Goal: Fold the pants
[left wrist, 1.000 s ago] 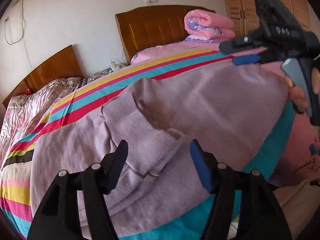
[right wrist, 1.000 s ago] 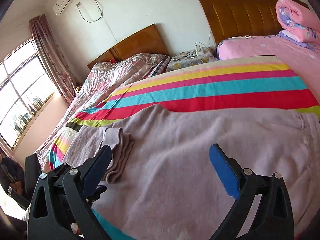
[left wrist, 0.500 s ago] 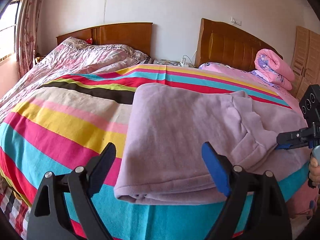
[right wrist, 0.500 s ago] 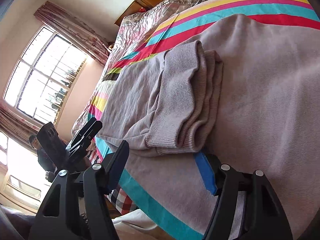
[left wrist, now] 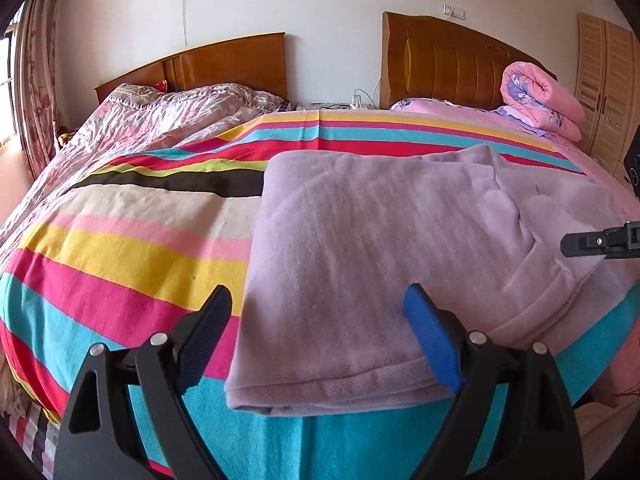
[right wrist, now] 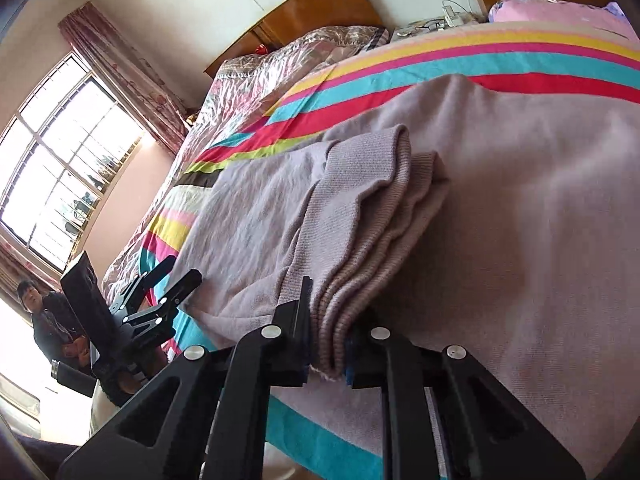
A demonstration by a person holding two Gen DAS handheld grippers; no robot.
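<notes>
Lying on a striped blanket (left wrist: 120,248) across the bed, the lilac pants (left wrist: 360,248) reach between the left gripper (left wrist: 320,332) fingers, spread wide and not touching. The right gripper (right wrist: 326,344) has just clamped onto their ribbed folded edge. Beyond the fingers: wooden headboards (left wrist: 448,64), a rolled pink quilt (left wrist: 540,96), a window (right wrist: 60,168).

Light: bright daylight from the window (right wrist: 60,172), which is blown out
Edges: fisheye bending, dark corners
Focus: pants (right wrist: 360,216) slightly blurred

No legible text (anywhere here)
</notes>
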